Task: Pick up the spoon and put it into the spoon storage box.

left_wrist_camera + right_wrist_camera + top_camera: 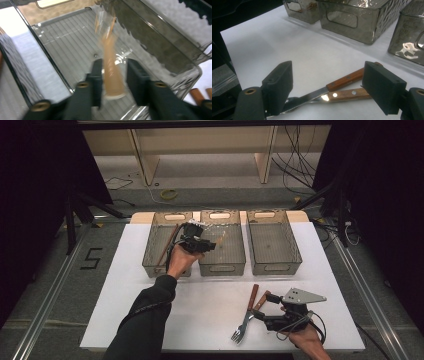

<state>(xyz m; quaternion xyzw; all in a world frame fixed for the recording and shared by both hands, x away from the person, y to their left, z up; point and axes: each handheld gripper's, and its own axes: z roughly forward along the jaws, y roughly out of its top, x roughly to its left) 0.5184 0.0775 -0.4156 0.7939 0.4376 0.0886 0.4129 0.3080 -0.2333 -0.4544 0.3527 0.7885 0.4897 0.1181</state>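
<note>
Two claws work: the left claw (112, 75), jaws apart, has a blurred pale-orange plastic utensil (111, 72) between them above the middle clear bin (235, 262); the right claw (328, 86) gapes over wooden-handled cutlery (344, 87).

"5" on the floor (91, 258)

Place: probably a recording lab or studio.
Surroundings: black curtains (30, 180) are hanging on both sides.
Floor: loose cables (300, 165) are lying beyond the white table (150, 315).
Marking: a taped numeral (91, 258) is showing.
</note>
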